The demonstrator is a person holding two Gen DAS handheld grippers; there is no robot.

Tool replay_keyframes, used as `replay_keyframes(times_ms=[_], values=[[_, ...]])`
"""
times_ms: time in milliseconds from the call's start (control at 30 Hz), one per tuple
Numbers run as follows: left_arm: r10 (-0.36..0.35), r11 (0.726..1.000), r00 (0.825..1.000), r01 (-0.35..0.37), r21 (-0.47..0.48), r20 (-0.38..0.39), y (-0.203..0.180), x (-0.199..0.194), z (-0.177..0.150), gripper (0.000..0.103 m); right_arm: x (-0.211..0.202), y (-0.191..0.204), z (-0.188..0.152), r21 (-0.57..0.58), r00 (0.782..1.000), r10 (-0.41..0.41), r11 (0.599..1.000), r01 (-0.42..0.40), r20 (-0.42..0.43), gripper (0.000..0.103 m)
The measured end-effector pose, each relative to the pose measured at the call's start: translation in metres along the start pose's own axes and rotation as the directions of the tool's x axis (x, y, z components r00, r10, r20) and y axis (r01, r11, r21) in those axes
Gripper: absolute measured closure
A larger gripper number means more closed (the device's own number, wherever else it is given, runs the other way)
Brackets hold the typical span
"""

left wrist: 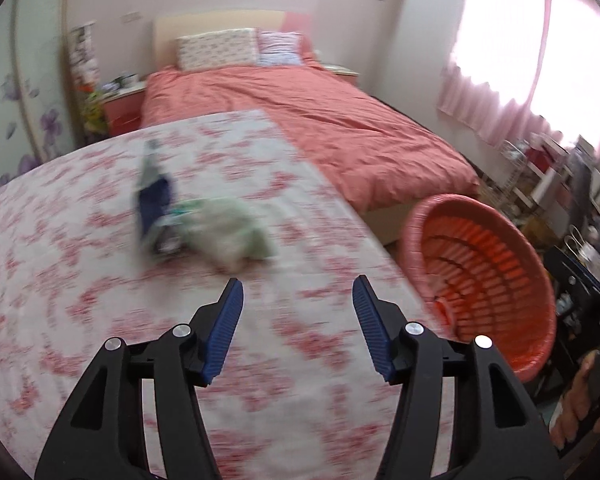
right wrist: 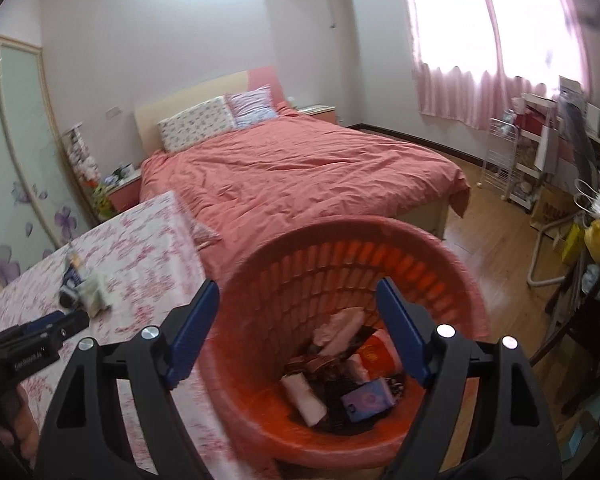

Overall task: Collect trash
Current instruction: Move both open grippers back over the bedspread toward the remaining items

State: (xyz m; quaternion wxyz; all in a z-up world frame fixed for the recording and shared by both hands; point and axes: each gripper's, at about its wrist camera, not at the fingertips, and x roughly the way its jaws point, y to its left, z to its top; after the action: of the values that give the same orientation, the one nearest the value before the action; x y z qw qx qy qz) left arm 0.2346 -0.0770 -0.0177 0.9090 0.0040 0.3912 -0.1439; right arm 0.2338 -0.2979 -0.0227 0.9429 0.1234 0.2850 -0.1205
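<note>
Two grippers are seen with jaws spread and nothing held: left gripper (left wrist: 298, 292) aimed at a blurred blue wrapper (left wrist: 153, 200) and pale bag (left wrist: 228, 236) mid-frame on the tablecloth (left wrist: 60, 280); right gripper (right wrist: 296, 300) over the part-filled red basket (right wrist: 440, 248) lower centre. Judged step: reaching for remaining trash; closing on it is needed next.

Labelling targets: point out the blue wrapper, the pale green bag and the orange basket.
blue wrapper (left wrist: 153, 200): left wrist view, middle of its dark blue face.
pale green bag (left wrist: 236, 232): left wrist view, centre of the crumpled bag.
orange basket (right wrist: 332, 236): right wrist view, far rim.
</note>
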Motion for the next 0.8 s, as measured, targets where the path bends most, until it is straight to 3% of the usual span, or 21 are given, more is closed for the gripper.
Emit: replay_keyframes(times_ms=[167, 400, 567, 700, 800], values=[[0.065, 0.994, 0.998, -0.065, -0.084, 0.000, 0.049, -0.009, -0.004, 0.042, 0.008, 0.043, 0.001, -0.067, 0.997, 0.062, 0.996, -0.064, -0.036, 0.032], [0.166, 0.969, 0.986, -0.160, -0.190, 0.015, 0.105, -0.024, -0.007, 0.026, 0.035, 0.111, 0.006, -0.131, 0.981, 0.161, 0.976, -0.175, -0.111, 0.047], [0.240, 0.954, 0.969, -0.226, -0.195, 0.049, 0.131, -0.032, -0.008, 0.024, 0.072, 0.167, 0.005, -0.164, 0.949, 0.231, 0.949, -0.269, -0.215, 0.060], [0.270, 0.948, 0.960, -0.252, -0.195, 0.071, 0.146, -0.038, -0.008, 0.024, 0.103, 0.196, 0.006, -0.138, 0.924, 0.263, 0.941, -0.309, -0.278, 0.061], [0.255, 0.952, 0.965, -0.239, -0.192, 0.059, 0.158, -0.039, -0.010, 0.024, 0.123, 0.214, 0.005, -0.141, 0.914, 0.256, 0.940, -0.311, -0.314, 0.061]])
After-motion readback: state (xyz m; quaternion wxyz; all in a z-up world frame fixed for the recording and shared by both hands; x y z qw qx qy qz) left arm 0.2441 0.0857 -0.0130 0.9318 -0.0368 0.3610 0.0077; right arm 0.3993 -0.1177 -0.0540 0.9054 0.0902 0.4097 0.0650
